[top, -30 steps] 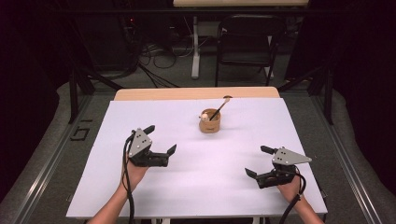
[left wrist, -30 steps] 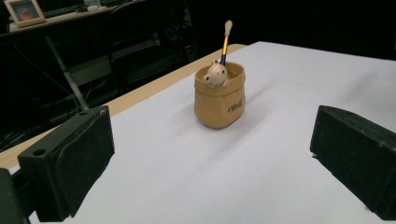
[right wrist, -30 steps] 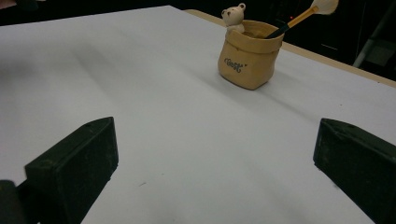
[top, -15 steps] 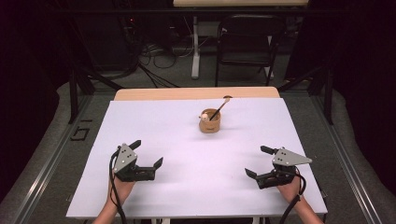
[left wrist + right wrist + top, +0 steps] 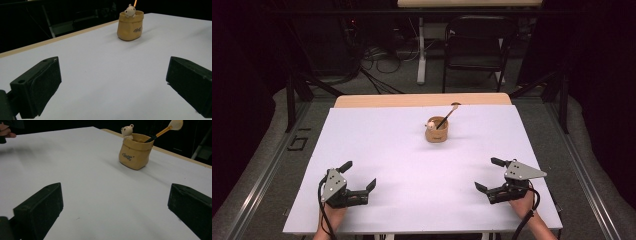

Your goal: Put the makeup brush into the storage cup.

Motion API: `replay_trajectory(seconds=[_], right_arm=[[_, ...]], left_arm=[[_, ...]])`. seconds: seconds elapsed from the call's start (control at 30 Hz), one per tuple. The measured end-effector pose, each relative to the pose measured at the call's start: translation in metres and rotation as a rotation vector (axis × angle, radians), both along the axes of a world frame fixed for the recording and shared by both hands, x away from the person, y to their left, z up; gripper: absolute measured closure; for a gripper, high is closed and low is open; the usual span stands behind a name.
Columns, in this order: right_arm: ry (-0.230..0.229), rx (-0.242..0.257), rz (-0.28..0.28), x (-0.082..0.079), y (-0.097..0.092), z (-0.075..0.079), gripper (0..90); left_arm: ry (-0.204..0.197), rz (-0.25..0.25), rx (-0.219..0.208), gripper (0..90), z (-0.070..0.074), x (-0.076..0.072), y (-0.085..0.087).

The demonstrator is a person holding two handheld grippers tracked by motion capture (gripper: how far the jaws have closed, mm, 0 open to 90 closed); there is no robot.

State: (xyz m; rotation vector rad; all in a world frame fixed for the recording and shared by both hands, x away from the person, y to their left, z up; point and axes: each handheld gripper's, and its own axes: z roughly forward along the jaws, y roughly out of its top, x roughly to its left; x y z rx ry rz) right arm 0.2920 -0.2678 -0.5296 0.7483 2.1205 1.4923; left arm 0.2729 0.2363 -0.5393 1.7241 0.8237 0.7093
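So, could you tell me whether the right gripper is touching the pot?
Apart. In the high view the right gripper sits near the table's front edge, with bare white surface between it and the pot; its jaws stand open.

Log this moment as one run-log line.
left claw: open, near edge | right claw: open, near edge | pot: upright, brush inside, untouched

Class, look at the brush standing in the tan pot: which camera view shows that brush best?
The right gripper view: the brush leans out of the pot, its pale head and orange handle plain to see. The high view shows it small. The left gripper view catches an orange sliver of handle at the top edge.
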Motion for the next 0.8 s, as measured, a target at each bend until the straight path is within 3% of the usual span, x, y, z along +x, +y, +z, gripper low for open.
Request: replay_trajectory(seconds=[0.43,0.8], right_arm=[[0.01,-0.003,-0.029,-0.0078,-0.008,-0.0045,0.0],[0.03,-0.02,0.012,-0.0036,-0.0022,-0.0091,0.0]], left_arm=[[0.016,0.013,0.007,0.0,-0.0092,-0.005,0.0032],[0.014,0.026,0.021,0.0,-0.0116,0.0005,0.0041]])
